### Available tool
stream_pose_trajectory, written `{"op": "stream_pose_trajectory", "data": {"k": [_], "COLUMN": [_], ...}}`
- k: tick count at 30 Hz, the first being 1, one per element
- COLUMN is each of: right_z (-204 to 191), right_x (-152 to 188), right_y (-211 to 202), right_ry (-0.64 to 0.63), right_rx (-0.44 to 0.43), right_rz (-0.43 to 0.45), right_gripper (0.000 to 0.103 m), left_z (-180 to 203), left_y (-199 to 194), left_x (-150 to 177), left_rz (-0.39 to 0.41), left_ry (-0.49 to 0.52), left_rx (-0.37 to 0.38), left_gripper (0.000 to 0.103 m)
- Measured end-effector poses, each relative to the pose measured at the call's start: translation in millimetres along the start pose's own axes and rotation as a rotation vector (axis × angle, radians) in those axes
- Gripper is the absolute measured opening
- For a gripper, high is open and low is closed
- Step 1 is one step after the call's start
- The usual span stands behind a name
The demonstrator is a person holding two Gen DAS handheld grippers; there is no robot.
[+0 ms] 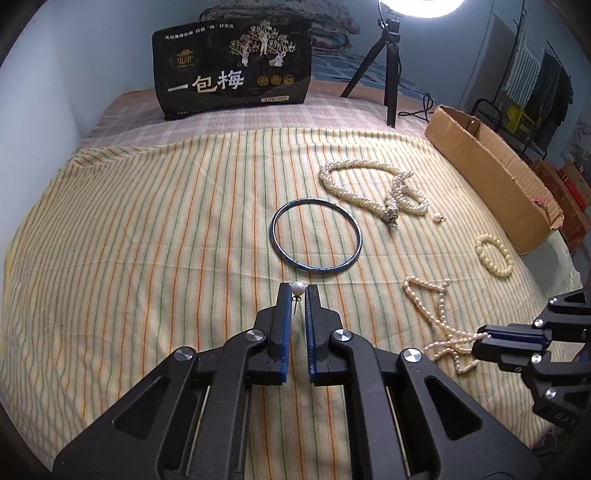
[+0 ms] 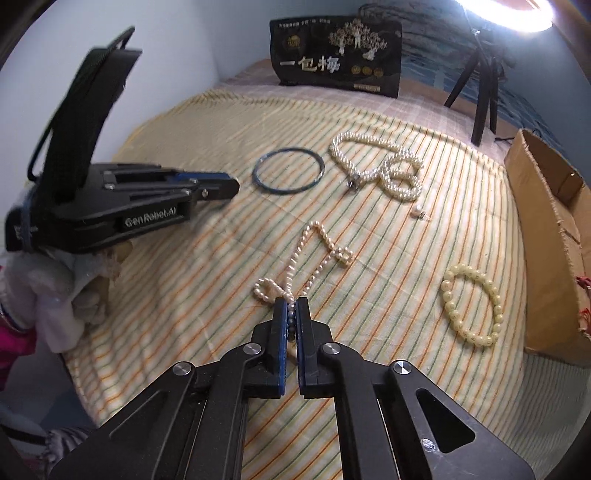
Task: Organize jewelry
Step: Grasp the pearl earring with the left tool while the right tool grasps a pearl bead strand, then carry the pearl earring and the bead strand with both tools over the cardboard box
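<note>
On the striped bedspread (image 1: 147, 221), the left claw (image 1: 298, 291) was closed on a pearl earring (image 1: 297, 288) just short of the blue bangle (image 1: 317, 236). Farther right, the right claw (image 2: 291, 306) was clamped on the thin pearl necklace (image 2: 317, 254), near the cream bead bracelet (image 2: 472, 306).

ring light (image 1: 421, 7) cropped, cardboard box (image 2: 554, 236) cut off
</note>
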State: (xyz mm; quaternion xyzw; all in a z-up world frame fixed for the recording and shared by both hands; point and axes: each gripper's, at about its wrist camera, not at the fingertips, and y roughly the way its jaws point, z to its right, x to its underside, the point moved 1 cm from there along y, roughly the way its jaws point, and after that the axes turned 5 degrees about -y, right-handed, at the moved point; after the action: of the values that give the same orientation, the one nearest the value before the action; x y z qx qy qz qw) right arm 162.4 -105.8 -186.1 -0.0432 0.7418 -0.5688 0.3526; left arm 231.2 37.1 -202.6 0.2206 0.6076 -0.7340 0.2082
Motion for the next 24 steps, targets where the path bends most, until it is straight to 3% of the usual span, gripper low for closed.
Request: {"op": "stream_pose_trajectory", "data": {"k": [24], "right_z": [42.7], "right_x": [-20.5], "right_y": [-104.8], "right_ry": [0.072], "right_rx": [0.076], "right_rz": [0.195], "right_gripper": [0.003], "left_z": [55.6], "left_y": [-64.6], "left_x": [-23.7], "left_rz": [0.1], "left_ry": [0.058], "left_rx": [0.08], "left_gripper": [0.005]}}
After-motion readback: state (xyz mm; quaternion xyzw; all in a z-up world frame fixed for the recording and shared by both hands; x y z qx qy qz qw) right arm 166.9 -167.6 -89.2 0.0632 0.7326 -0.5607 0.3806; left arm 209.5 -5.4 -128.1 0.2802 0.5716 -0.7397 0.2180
